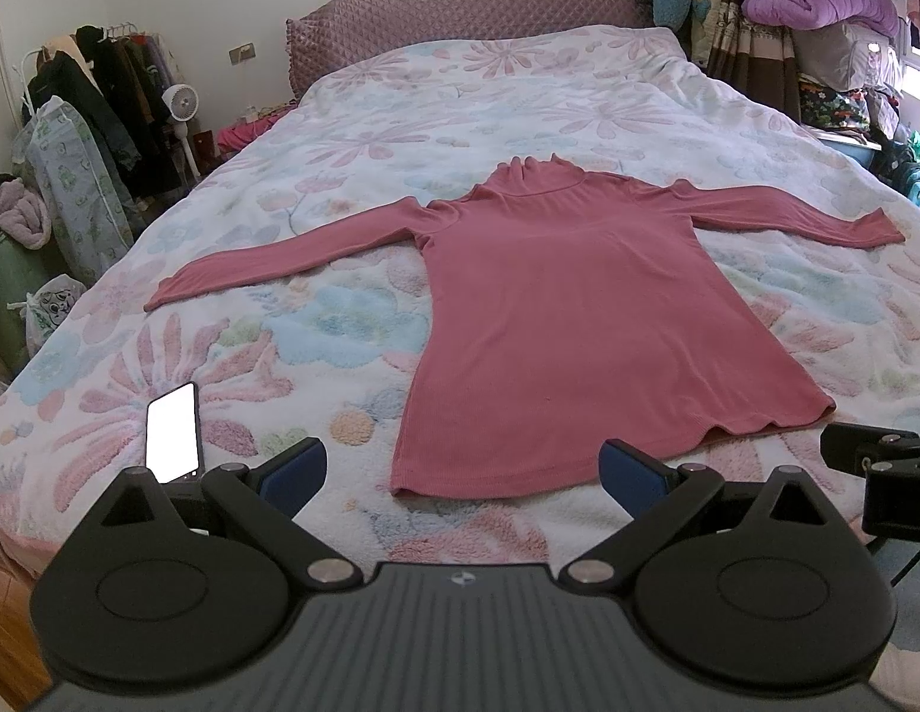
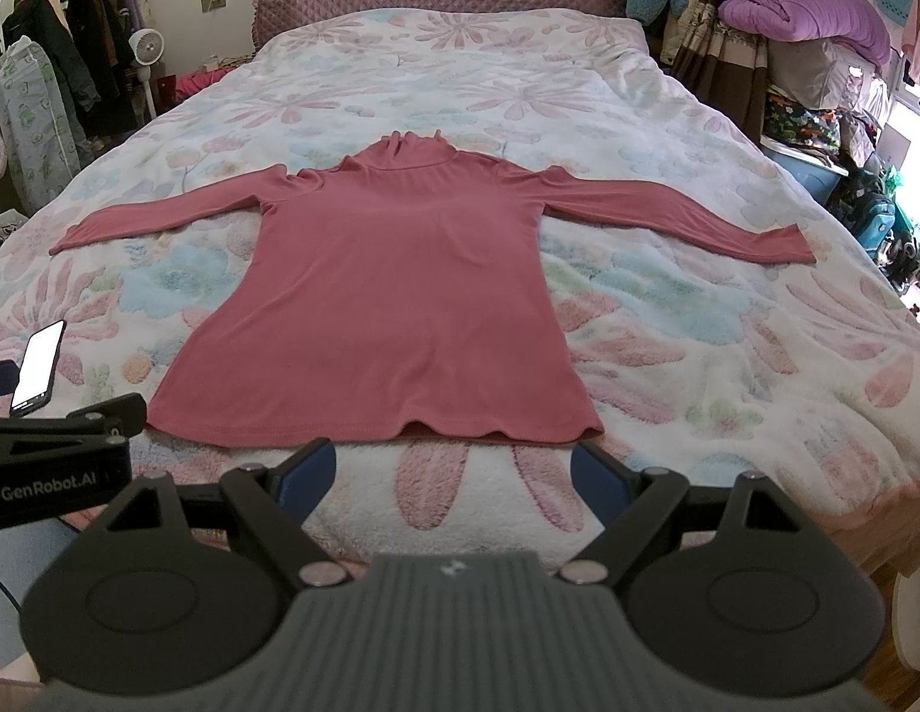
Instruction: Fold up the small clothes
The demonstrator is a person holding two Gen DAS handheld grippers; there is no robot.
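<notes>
Reading "GenRobot.AI" in white on my left gripper [image 2: 56, 415], I hold both sets of fingers spread wide and empty above the bed's near edge. My right gripper [image 2: 454, 474] faces the hem of the pink ribbed long-sleeved turtleneck top [image 2: 395, 291], which lies flat, sleeves outstretched, on the floral fleece bedspread [image 2: 697, 320]; a lit-screen smartphone [image 1: 172, 430] rests left of it.

Both wrist cams at bed [image 1: 400, 118] foot, facing headboard; left cam prob. further left.
</notes>
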